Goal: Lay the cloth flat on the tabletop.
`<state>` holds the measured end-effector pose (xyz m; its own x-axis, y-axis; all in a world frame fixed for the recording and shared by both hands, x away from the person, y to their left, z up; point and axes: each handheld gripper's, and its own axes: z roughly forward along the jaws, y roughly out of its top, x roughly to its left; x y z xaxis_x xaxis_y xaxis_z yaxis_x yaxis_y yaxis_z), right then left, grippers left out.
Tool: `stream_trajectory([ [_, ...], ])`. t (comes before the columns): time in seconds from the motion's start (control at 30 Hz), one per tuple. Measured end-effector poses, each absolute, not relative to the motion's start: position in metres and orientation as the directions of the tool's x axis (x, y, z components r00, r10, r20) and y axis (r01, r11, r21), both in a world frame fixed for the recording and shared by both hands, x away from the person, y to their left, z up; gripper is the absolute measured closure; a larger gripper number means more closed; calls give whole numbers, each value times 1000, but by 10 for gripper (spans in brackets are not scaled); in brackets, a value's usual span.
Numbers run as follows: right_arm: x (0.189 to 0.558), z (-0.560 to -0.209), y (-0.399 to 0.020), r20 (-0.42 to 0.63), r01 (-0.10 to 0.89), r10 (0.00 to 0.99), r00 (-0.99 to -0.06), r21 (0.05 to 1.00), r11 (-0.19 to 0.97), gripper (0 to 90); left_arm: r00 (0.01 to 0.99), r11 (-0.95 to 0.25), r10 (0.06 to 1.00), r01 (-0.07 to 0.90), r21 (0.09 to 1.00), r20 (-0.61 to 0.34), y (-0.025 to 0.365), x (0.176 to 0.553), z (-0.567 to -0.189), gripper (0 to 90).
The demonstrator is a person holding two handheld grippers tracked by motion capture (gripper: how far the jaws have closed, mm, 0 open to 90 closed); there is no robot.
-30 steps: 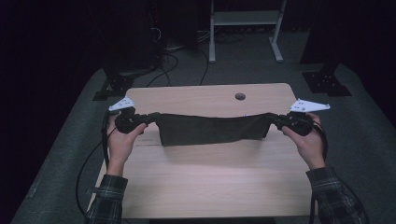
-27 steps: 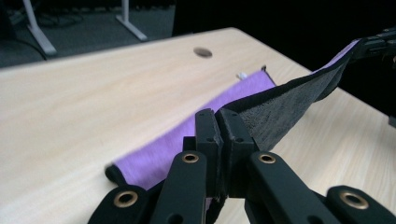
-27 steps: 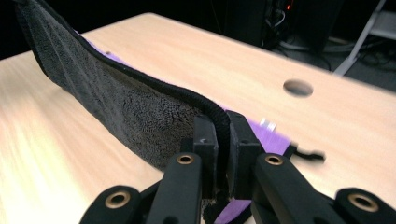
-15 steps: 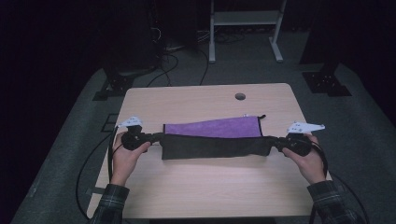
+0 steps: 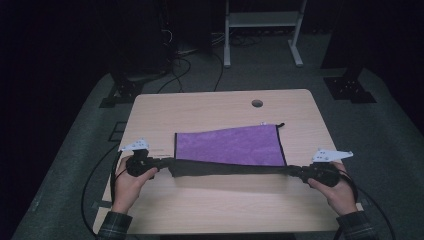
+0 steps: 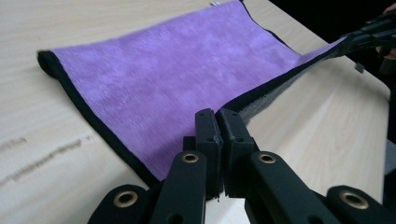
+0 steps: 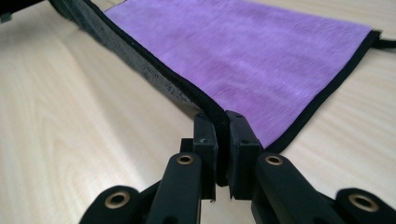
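Note:
A purple cloth (image 5: 230, 146) with black edging lies partly spread on the wooden table (image 5: 200, 107), its far part flat and its near edge pulled taut just above the wood. My left gripper (image 5: 166, 162) is shut on the near left corner. The right gripper (image 5: 294, 171) is shut on the near right corner. Seen along the left gripper (image 6: 220, 119), the cloth (image 6: 177, 79) runs away from the closed jaws toward the other gripper at the top right. Along the right gripper (image 7: 222, 122), the black hem of the cloth (image 7: 243, 51) is pinched between the jaws.
A round cable hole (image 5: 257, 103) sits near the table's far edge. Beyond the table stand a white metal frame (image 5: 260, 22) and dark stands with cables on the grey floor (image 5: 80, 145). The person's hands hold the grippers near the table's front corners.
Both grippers have come toward the person and down with the cloth. The cloth, hanging dark between them before, now lies with its purple face spread on the table.

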<state>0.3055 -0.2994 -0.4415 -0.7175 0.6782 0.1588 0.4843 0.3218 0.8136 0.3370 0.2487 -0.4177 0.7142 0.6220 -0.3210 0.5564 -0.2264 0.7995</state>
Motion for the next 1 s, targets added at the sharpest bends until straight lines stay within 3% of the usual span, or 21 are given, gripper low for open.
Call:
stream_trajectory([
  [0.43, 264, -437, -292, 143, 454, 630, -763, 812, 366, 830, 730, -222, 592, 554, 802, -341, 266, 282, -416, 871],
  [1.0, 249, -461, -296, 140, 524, 643, -753, 718, 457, 820, 731, -359, 576, 629, 690, -366, 250, 255, -451, 868],
])
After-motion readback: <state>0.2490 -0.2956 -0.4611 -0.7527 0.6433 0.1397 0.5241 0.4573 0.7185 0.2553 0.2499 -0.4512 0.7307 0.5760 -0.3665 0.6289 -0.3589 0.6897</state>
